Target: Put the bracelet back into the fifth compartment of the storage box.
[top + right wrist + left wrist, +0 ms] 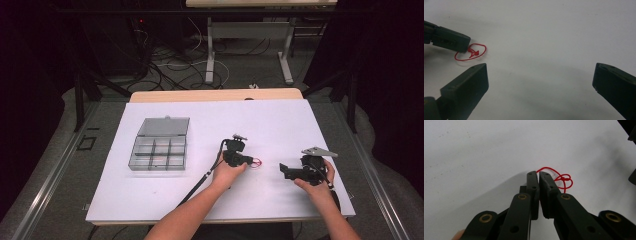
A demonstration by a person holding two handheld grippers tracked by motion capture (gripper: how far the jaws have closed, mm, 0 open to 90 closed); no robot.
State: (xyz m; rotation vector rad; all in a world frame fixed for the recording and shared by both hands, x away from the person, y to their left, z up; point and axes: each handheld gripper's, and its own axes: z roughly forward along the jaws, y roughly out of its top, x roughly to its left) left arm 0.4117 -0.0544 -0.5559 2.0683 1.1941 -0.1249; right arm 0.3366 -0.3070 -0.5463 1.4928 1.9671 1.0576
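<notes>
While the left hand-held gripper (pixel 539 175) pinches a red thread loop (pixel 563 179) on the table (pixel 280 120), the right hand-held gripper (pixel 540 77) gapes wide, empty.

Right gripper (pixel 540 80): its two black jaws are seen rising from the lower left and lower right corners, held wide apart, with nothing between them.
Tabletop (pixel 549 32): a plain white surface is spread across the whole view, shadowed softly between the jaws.
Red string (pixel 470 52): a thin loop with a small knot is laid on the tabletop at upper left, just above the nearer jaw.
Left gripper (pixel 461 42): its dark tip is brought in from the left edge, and the loop's near side is met by it.
</notes>
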